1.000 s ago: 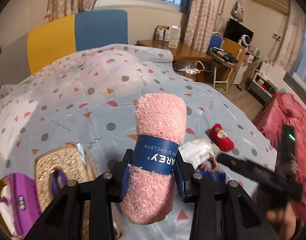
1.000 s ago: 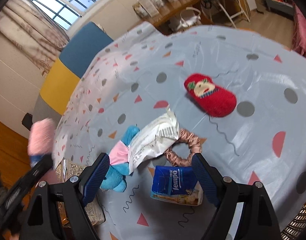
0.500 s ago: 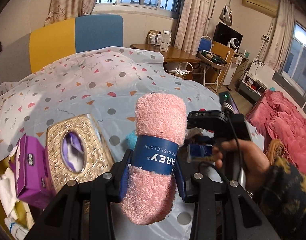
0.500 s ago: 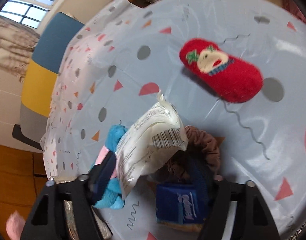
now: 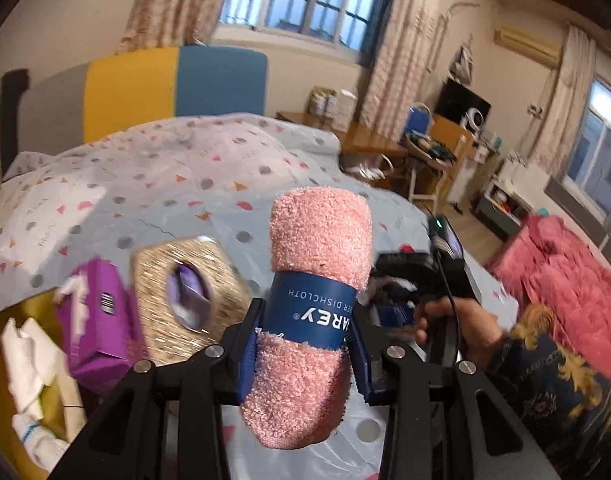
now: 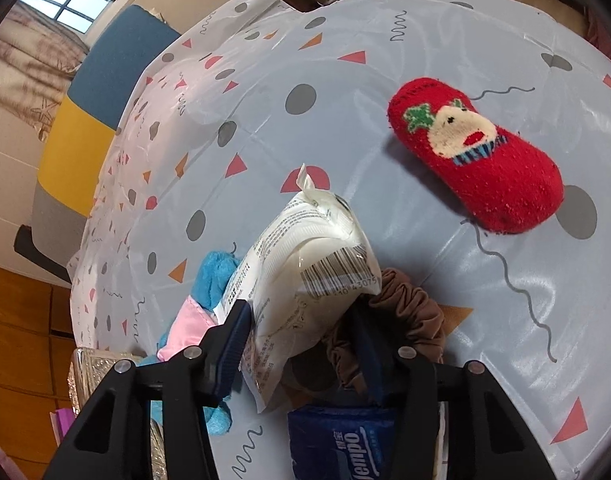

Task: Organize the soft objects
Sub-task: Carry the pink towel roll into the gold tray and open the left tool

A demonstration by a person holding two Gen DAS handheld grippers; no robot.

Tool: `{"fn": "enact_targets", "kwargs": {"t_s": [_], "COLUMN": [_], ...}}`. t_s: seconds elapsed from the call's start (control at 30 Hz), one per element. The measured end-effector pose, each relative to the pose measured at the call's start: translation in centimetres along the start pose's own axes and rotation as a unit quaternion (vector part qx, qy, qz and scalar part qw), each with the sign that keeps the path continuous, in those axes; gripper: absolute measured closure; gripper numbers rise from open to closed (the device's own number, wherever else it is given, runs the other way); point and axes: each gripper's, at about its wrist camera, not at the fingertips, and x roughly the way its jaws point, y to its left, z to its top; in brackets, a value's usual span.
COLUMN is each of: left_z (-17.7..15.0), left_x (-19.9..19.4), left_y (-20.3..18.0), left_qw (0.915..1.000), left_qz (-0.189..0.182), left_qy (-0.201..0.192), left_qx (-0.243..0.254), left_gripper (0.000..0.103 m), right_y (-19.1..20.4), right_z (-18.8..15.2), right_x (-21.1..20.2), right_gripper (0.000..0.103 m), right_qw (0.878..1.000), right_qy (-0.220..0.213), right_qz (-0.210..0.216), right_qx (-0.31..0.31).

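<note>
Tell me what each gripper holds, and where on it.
Left gripper: rolled pink fluffy dishcloth, clamped at its blue paper band. Right gripper: jaws closing around the white plastic packet's lower end.

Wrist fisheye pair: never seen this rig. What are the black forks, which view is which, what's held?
No robot arm: a person holds a two-finger gripper in each hand, with a camera looking along its jaws. In the left wrist view, the left gripper is shut on a rolled pink fluffy dishcloth with a blue paper band. In the right wrist view, the right gripper has its jaws closing around a white plastic packet with a barcode, beside a brown fabric scrunchie. A red fuzzy sock lies apart on the grey patterned tablecloth.
</note>
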Motion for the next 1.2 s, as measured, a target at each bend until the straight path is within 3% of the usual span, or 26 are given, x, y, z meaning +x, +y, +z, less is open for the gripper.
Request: {"fn": "enact_targets", "kwargs": {"t_s": [0.3, 0.6, 0.77, 1.03, 1.2], "left_z": [1.5, 0.7, -0.2, -1.8, -3.6], "left_x": [-2.2, -4.1, -5.7, -7.8, -8.1], "left_y": [5.3, 8.4, 10.1, 13.8, 17.6], "left_qw": [0.9976, 0.9941, 0.9909, 0.9814, 0.9691], "left_qz": [0.040, 0.069, 0.087, 0.135, 0.184], "left_qy": [-0.029, -0.045, -0.055, -0.060, -0.048], "left_qx": [-0.048, -0.071, -0.088, -0.123, -0.157], "left_gripper": [0.064, 0.064, 0.064, 0.063, 0.063], "right_y": [-0.1, -0.8, -0.3, 1.1, 1.9], "right_z": [0.1, 0.5, 0.4, 0.3, 0.1], "right_x": [-0.1, 0.0, 0.0, 0.0, -0.4], "right_gripper": [0.051, 0.050, 0.050, 0.054, 0.056], "right_qw": [1.000, 0.998, 0.999, 0.999, 0.997], "right_qy": [-0.002, 0.001, -0.009, -0.018, -0.027], "right_qz": [0.006, 0.034, 0.024, -0.010, -0.027], "right_qx": [0.009, 0.043, 0.025, -0.032, -0.061]}}
